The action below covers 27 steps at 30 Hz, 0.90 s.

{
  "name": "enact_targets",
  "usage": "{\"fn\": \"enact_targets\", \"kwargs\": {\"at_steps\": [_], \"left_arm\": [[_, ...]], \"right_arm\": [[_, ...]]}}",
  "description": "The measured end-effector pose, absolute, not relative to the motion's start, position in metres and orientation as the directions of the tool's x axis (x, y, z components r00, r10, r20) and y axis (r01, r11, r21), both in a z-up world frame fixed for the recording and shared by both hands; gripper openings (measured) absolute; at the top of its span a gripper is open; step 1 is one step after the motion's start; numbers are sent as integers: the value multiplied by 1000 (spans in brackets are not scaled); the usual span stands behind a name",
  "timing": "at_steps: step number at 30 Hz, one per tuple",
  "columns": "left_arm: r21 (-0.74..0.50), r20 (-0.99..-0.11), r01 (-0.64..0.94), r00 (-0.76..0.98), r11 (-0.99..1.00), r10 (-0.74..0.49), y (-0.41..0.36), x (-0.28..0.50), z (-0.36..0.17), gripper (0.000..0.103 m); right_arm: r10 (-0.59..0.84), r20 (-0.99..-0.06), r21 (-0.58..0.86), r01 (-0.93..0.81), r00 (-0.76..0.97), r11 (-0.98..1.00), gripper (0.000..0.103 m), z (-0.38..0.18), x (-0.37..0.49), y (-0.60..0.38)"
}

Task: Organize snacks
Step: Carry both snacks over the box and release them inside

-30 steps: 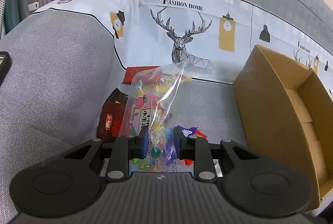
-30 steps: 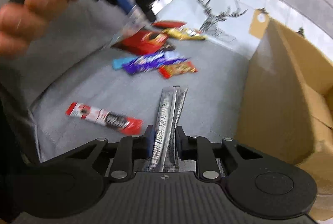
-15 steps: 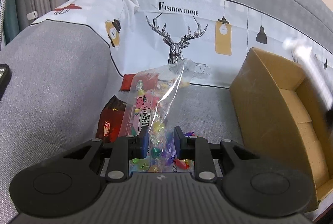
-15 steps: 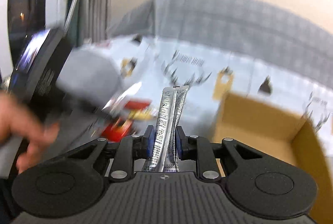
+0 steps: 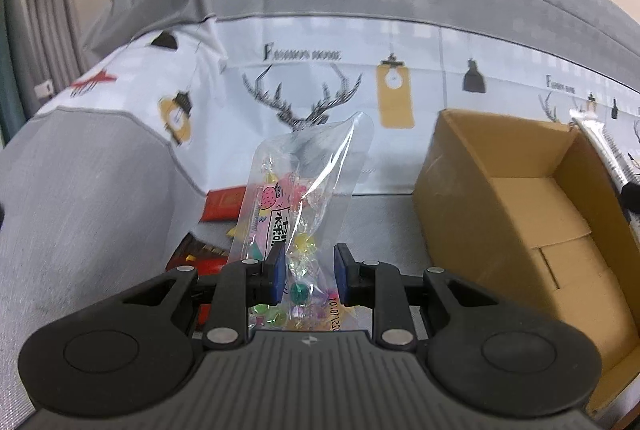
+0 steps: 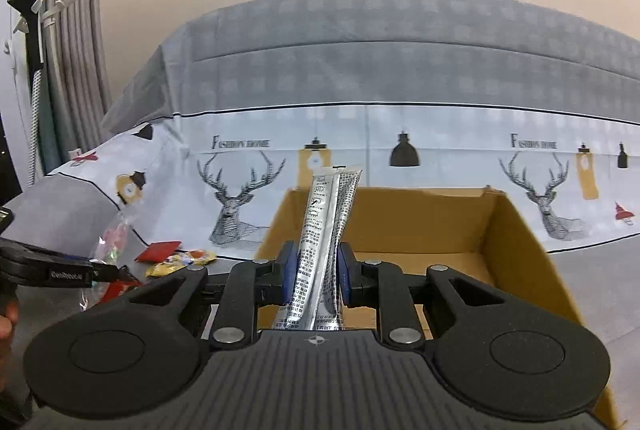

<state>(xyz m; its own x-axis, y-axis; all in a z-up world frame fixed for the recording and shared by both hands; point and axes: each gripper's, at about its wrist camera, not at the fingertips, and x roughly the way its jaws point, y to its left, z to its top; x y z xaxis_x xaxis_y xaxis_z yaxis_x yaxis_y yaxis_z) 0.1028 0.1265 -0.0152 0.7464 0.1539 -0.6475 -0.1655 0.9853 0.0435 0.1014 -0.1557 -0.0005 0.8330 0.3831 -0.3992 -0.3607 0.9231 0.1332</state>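
The right gripper (image 6: pixel 316 272), clamped on the silver stick packets (image 6: pixel 324 250), is now lifted off the sofa seat and faces the open cardboard box (image 6: pixel 516 230), packets upright before its near wall. The left gripper (image 5: pixel 309 272), gripping the clear candy bag (image 5: pixel 304 190), sits slightly higher and closer to the box, and the packets' tip now shows beyond the box's far edge.

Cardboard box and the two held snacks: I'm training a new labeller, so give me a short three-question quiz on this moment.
1. True or false: the cardboard box is closed.
2. The right gripper holds: A) silver sachets B) a chocolate bar C) nothing.
3. What does the left gripper hold?

Key: 1 false, its top is open; 2 A; 3 a clear bag of candies, upright between the jaws.
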Motion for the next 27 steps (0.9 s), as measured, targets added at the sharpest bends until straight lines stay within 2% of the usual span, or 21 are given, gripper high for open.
{"fn": "enact_targets", "kwargs": {"at_steps": [18, 27], "left_arm": [[75, -551, -67, 829, 995, 97, 50, 107, -2, 27], [96, -345, 9, 938, 995, 25, 14, 90, 19, 28]], "right_arm": [[254, -406, 99, -234, 878, 967, 24, -7, 105, -202], [199, -443, 75, -185, 874, 980, 24, -13, 109, -213]]}}
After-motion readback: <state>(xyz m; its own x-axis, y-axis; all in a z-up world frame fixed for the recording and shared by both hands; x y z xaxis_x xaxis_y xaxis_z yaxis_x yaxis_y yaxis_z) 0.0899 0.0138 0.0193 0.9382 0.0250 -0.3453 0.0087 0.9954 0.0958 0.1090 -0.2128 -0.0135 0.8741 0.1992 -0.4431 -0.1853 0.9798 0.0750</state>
